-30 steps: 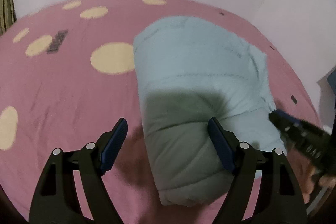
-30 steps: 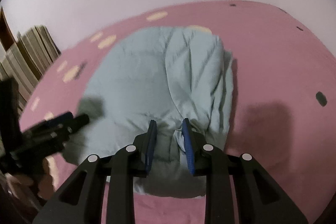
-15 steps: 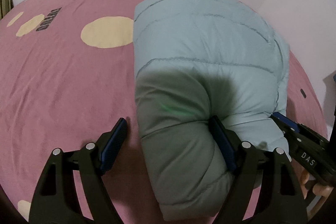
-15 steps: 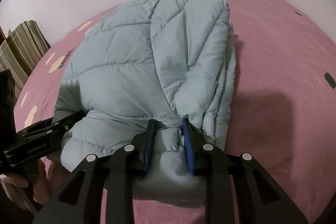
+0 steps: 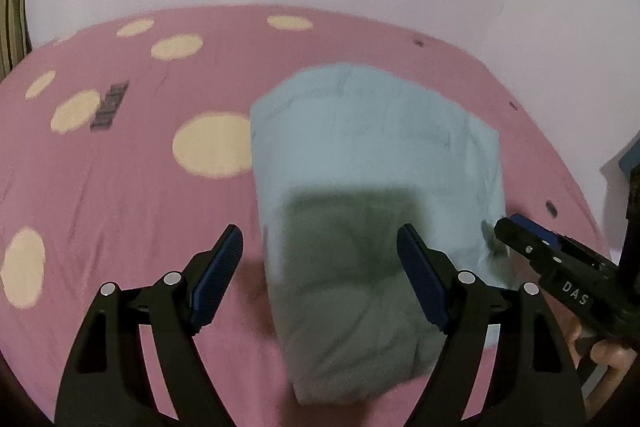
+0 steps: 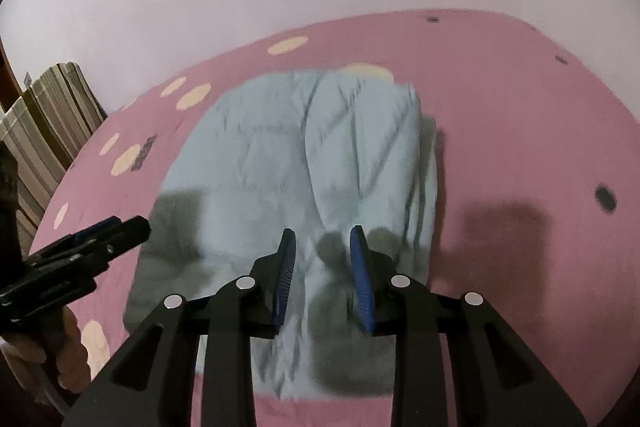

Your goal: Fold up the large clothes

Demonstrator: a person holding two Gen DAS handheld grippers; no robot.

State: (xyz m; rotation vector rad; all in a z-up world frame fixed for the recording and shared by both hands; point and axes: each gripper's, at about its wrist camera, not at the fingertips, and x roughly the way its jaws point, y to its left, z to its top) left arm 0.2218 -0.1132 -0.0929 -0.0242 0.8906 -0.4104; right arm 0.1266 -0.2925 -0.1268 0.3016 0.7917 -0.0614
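A light blue quilted jacket [image 5: 372, 147] lies folded into a thick bundle on the pink sheet [image 5: 120, 187]. My left gripper [image 5: 320, 231] hovers open above the bundle's near left end, its wide jaws holding nothing. My right gripper [image 6: 322, 231] hangs just above the jacket's [image 6: 280, 147] near right end. Its jaws are opening, the pads are clear of the fabric, and their shadows fall on it. Each view shows the other gripper at its edge: the right one [image 5: 520, 231] and the left one [image 6: 132, 227].
The sheet has cream dots and a dark printed patch [image 5: 110, 105]. A white wall rises behind the bed. A striped stack [image 6: 48, 115] stands at the far left. A person's hand [image 6: 68, 359] holds the left gripper.
Both grippers have drawn back and up from the jacket, which now looks smaller and lower. The right gripper's jaws let go of the fold they pinched and stand wider.
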